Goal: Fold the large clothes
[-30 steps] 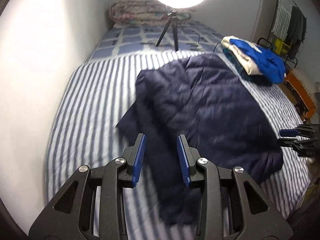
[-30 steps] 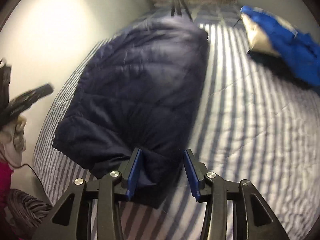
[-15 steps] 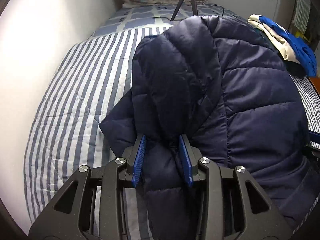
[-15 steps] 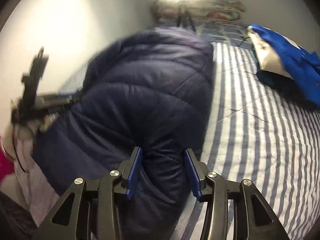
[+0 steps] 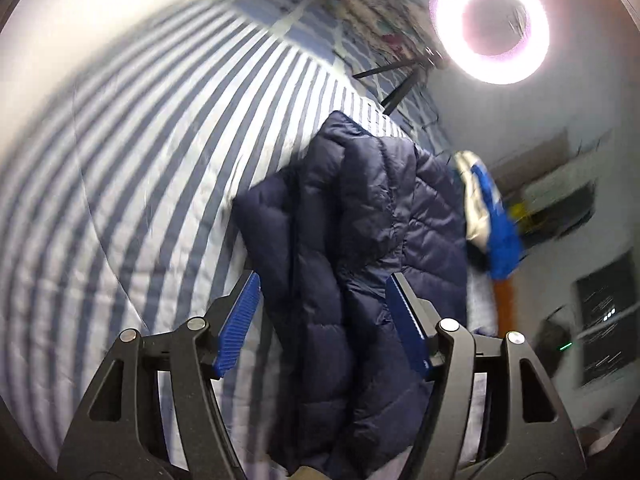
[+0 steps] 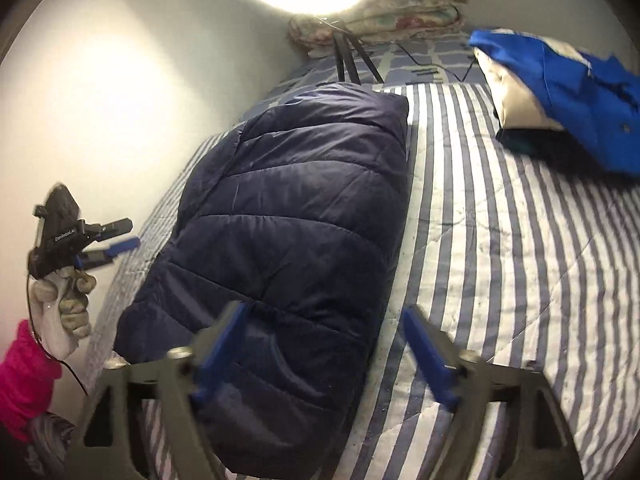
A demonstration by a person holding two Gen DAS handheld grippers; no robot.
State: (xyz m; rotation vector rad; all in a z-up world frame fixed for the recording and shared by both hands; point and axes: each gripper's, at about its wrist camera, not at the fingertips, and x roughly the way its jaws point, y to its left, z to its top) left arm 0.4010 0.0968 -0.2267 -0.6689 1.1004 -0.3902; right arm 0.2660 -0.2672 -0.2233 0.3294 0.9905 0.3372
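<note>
Lying lengthwise on the striped bed (image 6: 500,240), the navy puffer jacket (image 6: 288,216) is being shown folded into a long narrow bundle, its near end at the bed's near edge and its long axis running straight away toward the far edge, where the tripod legs (image 6: 352,60) are standing. Nearest of all, the right gripper (image 6: 324,356) is being held over that near end; its jaws have just been opening and are now being seen spread wide, the left pad over the fabric, the right pad over bare bedding, nothing being pinched. The near right corner of the bundle is therefore being judged closest to this gripper.

In the left wrist view, the left gripper (image 5: 322,320) is also being seen parted, having just been opening, with jacket fabric lying loose between its pads but not being squeezed. From the right wrist view it is being held off the bed's left edge by a gloved hand (image 6: 60,308), apart from the jacket.

Farther off, toward the far right corner, a blue and cream garment pile (image 6: 560,96) is being left untouched.
</note>
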